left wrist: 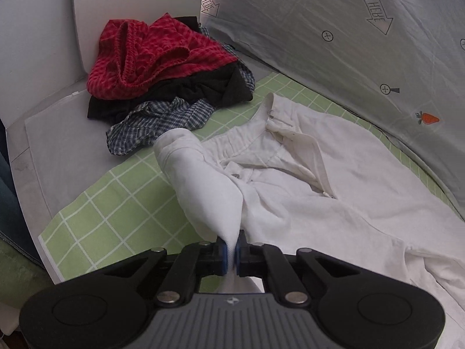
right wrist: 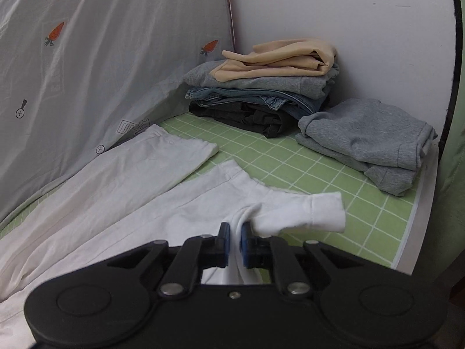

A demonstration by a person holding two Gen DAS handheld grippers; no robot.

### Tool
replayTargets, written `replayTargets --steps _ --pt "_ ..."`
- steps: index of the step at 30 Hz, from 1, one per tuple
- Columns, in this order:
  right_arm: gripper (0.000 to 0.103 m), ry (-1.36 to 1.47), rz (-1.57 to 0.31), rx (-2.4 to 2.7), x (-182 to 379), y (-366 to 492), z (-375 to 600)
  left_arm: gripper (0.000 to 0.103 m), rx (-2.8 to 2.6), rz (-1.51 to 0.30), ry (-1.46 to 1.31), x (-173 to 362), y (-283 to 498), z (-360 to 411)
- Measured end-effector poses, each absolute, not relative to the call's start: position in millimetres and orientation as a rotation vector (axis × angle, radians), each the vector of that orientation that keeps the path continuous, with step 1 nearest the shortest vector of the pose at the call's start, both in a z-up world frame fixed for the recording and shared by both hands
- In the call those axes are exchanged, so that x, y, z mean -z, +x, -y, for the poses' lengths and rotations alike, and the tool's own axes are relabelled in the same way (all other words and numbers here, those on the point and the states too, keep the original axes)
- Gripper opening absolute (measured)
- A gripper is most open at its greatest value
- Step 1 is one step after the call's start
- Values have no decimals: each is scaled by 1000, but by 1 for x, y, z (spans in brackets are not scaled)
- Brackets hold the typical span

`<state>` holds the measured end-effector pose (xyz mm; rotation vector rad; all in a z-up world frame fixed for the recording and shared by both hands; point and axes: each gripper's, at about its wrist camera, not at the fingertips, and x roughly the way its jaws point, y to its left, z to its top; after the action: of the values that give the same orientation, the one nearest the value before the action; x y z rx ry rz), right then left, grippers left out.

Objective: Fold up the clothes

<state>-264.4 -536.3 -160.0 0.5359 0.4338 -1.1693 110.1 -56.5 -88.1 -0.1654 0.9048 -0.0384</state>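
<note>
Gripping white trousers [left wrist: 305, 174] at 2 points.

The left gripper [left wrist: 231, 251] and the right gripper [right wrist: 234, 245] both point forward and downward, each with its blue-padded jaws pinched together on a fold of white cloth between them.

Trousers [left wrist: 305, 174] on mat [left wrist: 110, 203], clothes heap [left wrist: 162, 69] behind.
</note>
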Motion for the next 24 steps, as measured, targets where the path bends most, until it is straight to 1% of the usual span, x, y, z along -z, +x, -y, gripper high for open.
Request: replayTargets --steps 8,12,15,19,22,24 --pt "8 399 -230 1062 84 -205 582 5 118 -691 -210 18 149 93" --pt "8 346 -181 1029 63 -171 604 6 117 -658 -195 14 172 114" --pt "8 317 -228 1016 74 -144 617 6 86 -692 -164 35 192 129" --pt "8 312 -341 1018 109 -107 634 6 34 -767 -141 73 210 144" --pt "8 320 -403 1046 134 -83 646 5 1 -795 -161 87 221 150" --pt "8 347 -415 1054 140 -70 658 6 -15 -807 -178 88 234 155"
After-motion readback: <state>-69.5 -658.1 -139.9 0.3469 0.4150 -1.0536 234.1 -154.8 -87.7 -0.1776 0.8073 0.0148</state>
